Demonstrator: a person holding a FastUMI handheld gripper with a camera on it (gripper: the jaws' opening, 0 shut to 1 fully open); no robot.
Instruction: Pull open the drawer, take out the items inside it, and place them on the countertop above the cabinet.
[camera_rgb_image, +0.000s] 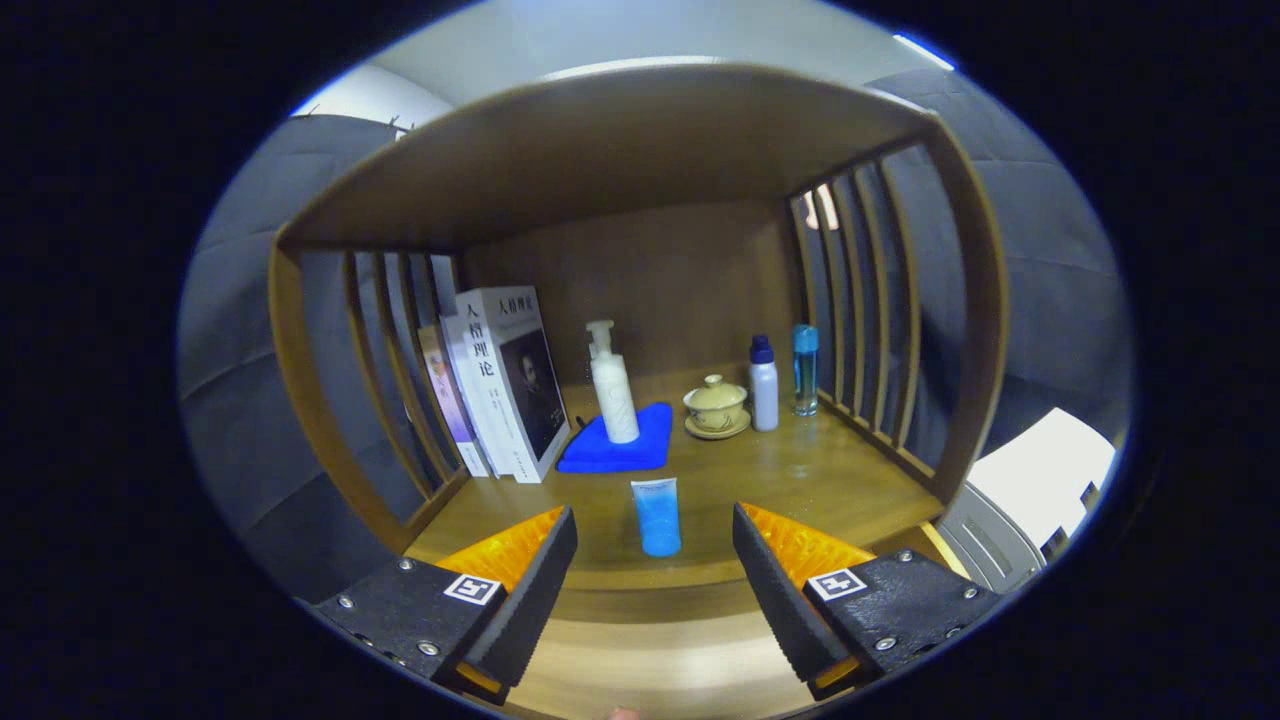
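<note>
Gripper view: a small blue tube (657, 516) stands upright on the wooden countertop (840, 480), near its front edge, just ahead of the gap between the two fingers and touching neither. The gripper (655, 545) is released, its fingers spread wide apart with nothing between them.

Farther back on the same surface, a white pump bottle (612, 385) stands on a folded blue cloth (620, 445). Beside the cloth, a few books (500, 395) lean upright against the slatted wooden side of the shelf. On the other side of the cloth sits a small lidded ceramic cup (716, 404) on a saucer, then a white bottle with a dark blue cap (764, 385), then a clear blue bottle (805, 370) close to the opposite slatted side. A wooden top panel (620, 150) roofs the shelf.

Whether the drawer is open cannot be told.
</note>
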